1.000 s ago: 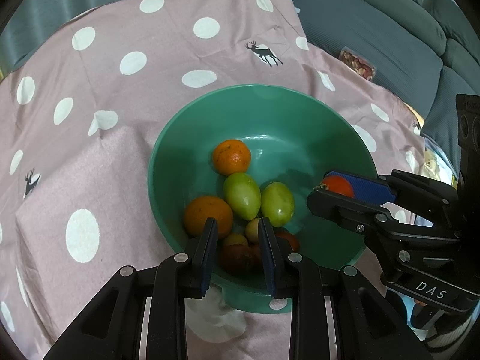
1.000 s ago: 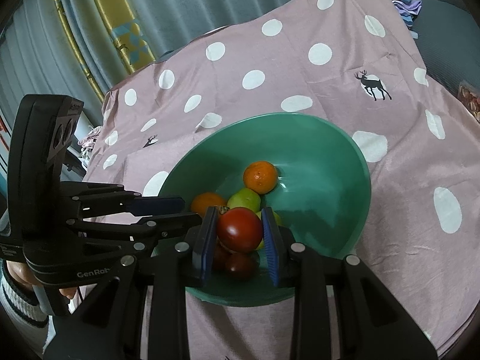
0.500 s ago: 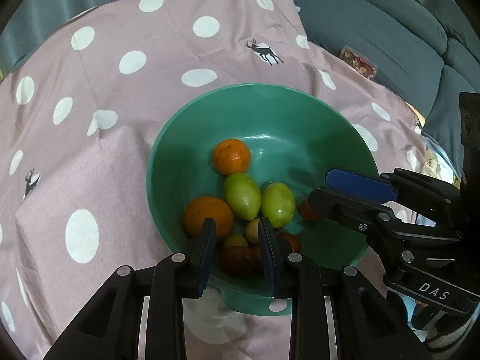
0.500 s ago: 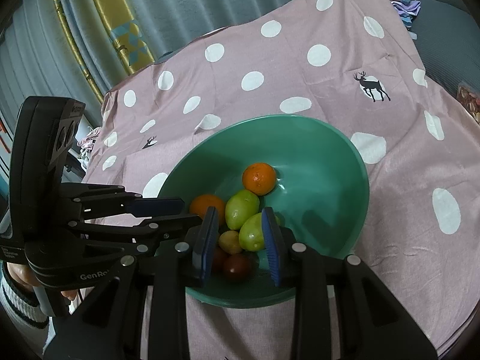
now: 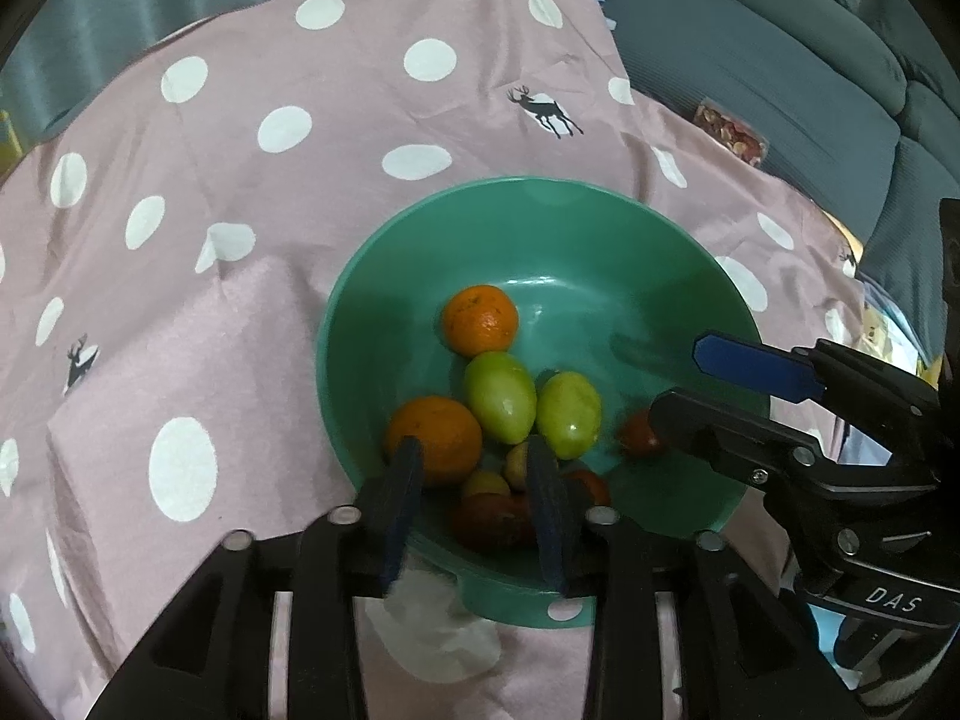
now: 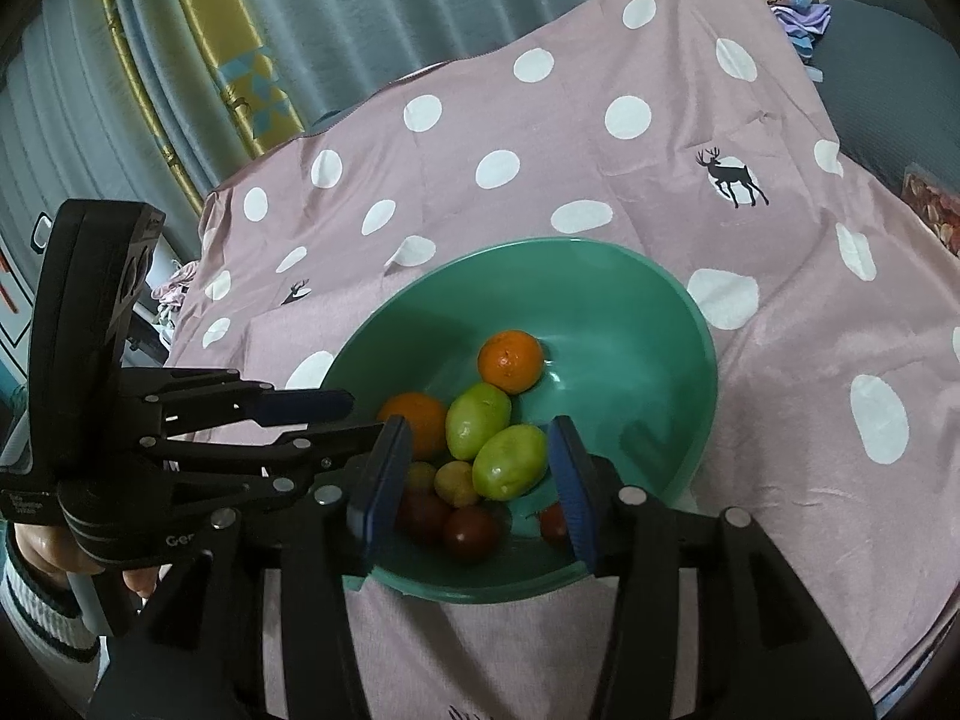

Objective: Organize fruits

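The left claw is black plastic with round silver screws and dark blue pads on its fingers; the right claw looks the same, with brighter blue pads; white letters "DAS" sit on its side; a bare hand shows, with a white sleeve striped dark.

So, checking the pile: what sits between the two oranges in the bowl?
A green fruit lies between the two oranges, clearest in the right wrist view.
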`<move>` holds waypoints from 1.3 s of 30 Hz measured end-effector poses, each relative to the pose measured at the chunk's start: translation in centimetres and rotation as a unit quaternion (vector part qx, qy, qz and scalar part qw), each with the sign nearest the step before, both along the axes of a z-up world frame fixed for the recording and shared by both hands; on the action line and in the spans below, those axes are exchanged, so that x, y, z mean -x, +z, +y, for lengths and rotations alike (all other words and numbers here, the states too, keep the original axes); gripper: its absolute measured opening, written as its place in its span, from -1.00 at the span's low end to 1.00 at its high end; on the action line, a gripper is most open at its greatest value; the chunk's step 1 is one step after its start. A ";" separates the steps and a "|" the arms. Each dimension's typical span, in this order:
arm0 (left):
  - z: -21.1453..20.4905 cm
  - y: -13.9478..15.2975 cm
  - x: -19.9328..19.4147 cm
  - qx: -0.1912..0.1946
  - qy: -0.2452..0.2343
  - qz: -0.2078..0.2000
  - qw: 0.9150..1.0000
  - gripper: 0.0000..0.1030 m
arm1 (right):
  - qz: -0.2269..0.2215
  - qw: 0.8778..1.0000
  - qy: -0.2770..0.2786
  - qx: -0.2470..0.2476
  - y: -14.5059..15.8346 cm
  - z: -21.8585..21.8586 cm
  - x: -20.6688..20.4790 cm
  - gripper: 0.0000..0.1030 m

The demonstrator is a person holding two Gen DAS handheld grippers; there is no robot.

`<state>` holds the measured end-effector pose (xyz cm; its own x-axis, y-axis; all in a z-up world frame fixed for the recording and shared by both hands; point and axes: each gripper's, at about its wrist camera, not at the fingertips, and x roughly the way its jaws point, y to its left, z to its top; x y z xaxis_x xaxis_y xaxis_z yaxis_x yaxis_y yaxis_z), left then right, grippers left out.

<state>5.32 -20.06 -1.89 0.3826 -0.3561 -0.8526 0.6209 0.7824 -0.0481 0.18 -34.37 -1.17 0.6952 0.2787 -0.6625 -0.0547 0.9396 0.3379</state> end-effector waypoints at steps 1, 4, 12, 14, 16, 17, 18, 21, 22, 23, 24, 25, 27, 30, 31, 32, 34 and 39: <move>0.1 0.1 0.1 0.001 0.002 -0.002 1.000 -0.04 | 0.000 1.000 0.000 0.000 0.0 0.0 0.0 -0.04; 0.1 0.5 0.1 0.002 0.005 -0.007 1.000 0.16 | -0.001 1.000 0.000 0.002 0.1 0.0 0.1 0.01; 0.3 1.1 0.4 -0.005 0.018 -0.019 1.000 0.41 | -0.005 1.000 -0.006 0.005 0.6 -0.1 0.6 0.08; 0.5 1.2 0.4 -0.006 0.022 -0.021 1.000 0.44 | -0.007 1.000 -0.007 0.007 0.8 -0.1 0.8 0.10; 0.6 1.4 0.5 -0.006 0.024 -0.023 0.999 0.50 | -0.008 1.000 -0.007 0.008 0.9 -0.1 0.9 0.10; 0.7 1.5 0.5 -0.006 0.025 -0.025 0.999 0.51 | -0.009 1.000 -0.007 0.010 1.0 -0.1 1.0 0.10; 0.7 1.6 0.5 -0.006 0.026 -0.026 0.999 0.52 | -0.009 1.000 -0.008 0.010 1.0 0.0 1.0 0.12; 0.8 2.0 0.8 -0.008 0.029 -0.032 0.999 0.56 | -0.011 1.000 -0.012 0.014 1.4 0.0 1.3 0.22; 0.8 2.1 0.9 -0.008 0.030 -0.035 0.999 0.58 | -0.012 1.000 -0.012 0.014 1.5 0.0 1.4 0.26; 0.9 2.3 1.0 -0.008 0.032 -0.037 0.999 0.59 | -0.013 1.000 -0.013 0.016 1.7 0.0 1.5 0.28; 1.0 2.5 1.1 -0.007 0.033 -0.039 0.999 0.59 | -0.014 1.000 -0.014 0.018 1.8 0.0 1.6 0.30; 1.1 2.7 1.2 -0.007 0.035 -0.043 0.998 0.59 | -0.015 1.000 -0.014 0.019 2.0 0.1 1.7 0.34; 1.3 2.9 1.4 -0.008 0.038 -0.048 0.998 0.59 | -0.016 0.999 -0.016 0.025 2.3 0.2 1.9 0.50; 1.5 3.4 1.7 -0.006 0.042 -0.054 0.998 0.59 | -0.020 0.999 -0.019 0.030 2.7 0.2 2.2 0.53; 1.6 3.5 1.8 -0.007 0.044 -0.058 0.997 0.60 | -0.020 0.999 -0.019 0.032 2.9 0.2 2.3 0.58; 1.7 3.7 2.0 -0.010 0.047 -0.062 0.997 0.60 | -0.021 0.999 -0.022 0.036 3.1 0.2 2.4 0.61; 1.9 4.1 2.3 -0.008 0.048 -0.068 0.997 0.60 | -0.023 0.998 -0.027 0.043 3.5 0.2 2.7 0.75; 2.3 5.1 3.2 0.001 0.051 -0.085 0.995 0.92 | -0.027 0.998 -0.034 0.054 4.4 0.1 3.2 0.90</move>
<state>2.13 -17.78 3.21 0.5547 -0.3102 -0.7721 0.5379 0.8416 0.0483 -3.03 -34.26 3.26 0.7457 0.1583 -0.6471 -0.0042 0.9725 0.2331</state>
